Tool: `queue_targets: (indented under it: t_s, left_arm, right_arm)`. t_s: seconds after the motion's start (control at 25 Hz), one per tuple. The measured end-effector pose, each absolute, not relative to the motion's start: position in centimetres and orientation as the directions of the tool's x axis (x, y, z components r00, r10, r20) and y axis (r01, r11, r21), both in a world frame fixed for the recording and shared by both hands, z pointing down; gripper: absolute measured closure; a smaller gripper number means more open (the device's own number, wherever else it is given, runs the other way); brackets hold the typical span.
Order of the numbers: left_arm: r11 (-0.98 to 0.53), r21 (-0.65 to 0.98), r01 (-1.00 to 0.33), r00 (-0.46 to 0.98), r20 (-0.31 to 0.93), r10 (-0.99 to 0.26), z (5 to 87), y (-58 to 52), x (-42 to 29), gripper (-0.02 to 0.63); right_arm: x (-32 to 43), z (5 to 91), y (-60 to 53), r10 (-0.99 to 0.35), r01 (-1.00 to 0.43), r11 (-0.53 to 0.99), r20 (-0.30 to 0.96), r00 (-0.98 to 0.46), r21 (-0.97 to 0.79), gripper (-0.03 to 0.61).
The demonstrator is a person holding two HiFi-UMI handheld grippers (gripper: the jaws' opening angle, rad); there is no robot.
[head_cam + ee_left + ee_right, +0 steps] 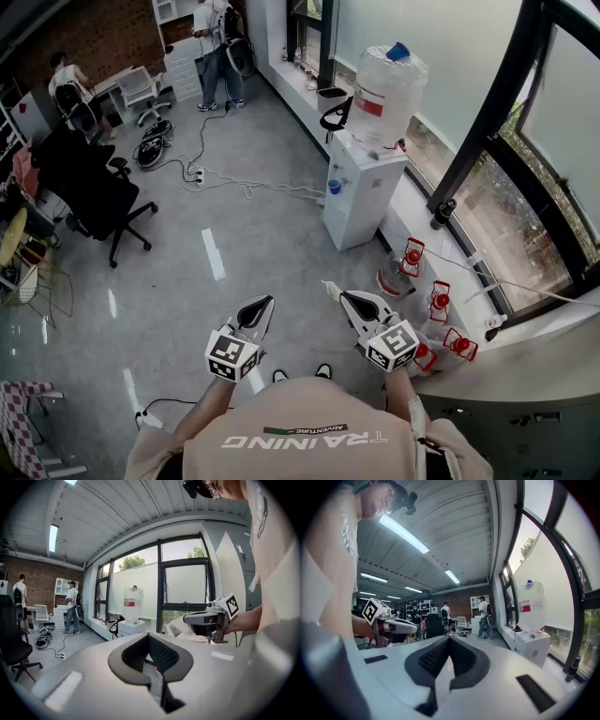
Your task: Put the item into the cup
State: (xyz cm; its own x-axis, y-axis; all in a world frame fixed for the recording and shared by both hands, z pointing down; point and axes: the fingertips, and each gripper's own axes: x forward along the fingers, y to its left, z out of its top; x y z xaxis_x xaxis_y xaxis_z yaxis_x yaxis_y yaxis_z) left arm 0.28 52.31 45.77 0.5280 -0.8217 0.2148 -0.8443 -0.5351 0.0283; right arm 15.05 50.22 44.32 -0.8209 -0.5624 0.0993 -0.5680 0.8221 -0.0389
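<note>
No cup and no loose item shows in any view. In the head view my left gripper (267,300) and my right gripper (344,295) are held side by side at waist height over the grey floor, pointing away from me. Both are shut with nothing between the jaws. The left gripper view looks along its closed jaws (148,636) and catches the right gripper (186,618) off to the right. The right gripper view shows its closed jaws (450,638) and the left gripper (414,628) at the left.
A white water dispenser (354,192) with a big bottle (386,89) stands ahead right. Several red objects (439,300) sit along the window ledge (487,314). A black office chair (89,192) and floor cables (202,173) lie left. Two people (220,47) stand far back.
</note>
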Motion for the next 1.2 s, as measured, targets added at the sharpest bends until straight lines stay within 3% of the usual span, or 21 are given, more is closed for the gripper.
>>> queue_targets:
  t_s: [0.76,1.2]
  left_arm:
    - [-0.517,0.032,-0.855,0.511,0.211,-0.833,46.2,51.9,0.0,0.606]
    - [-0.465,0.066,-0.883,0.468,0.214,-0.857,46.9,51.3,-5.6,0.606]
  right_arm:
    - [14.5,45.7,50.2,-0.566,-0.571,0.821,0.137,-0.813,0.007,0.568]
    - [10.4,46.5,48.1,-0.616,-0.625,0.78,0.154,-0.773,-0.016,0.568]
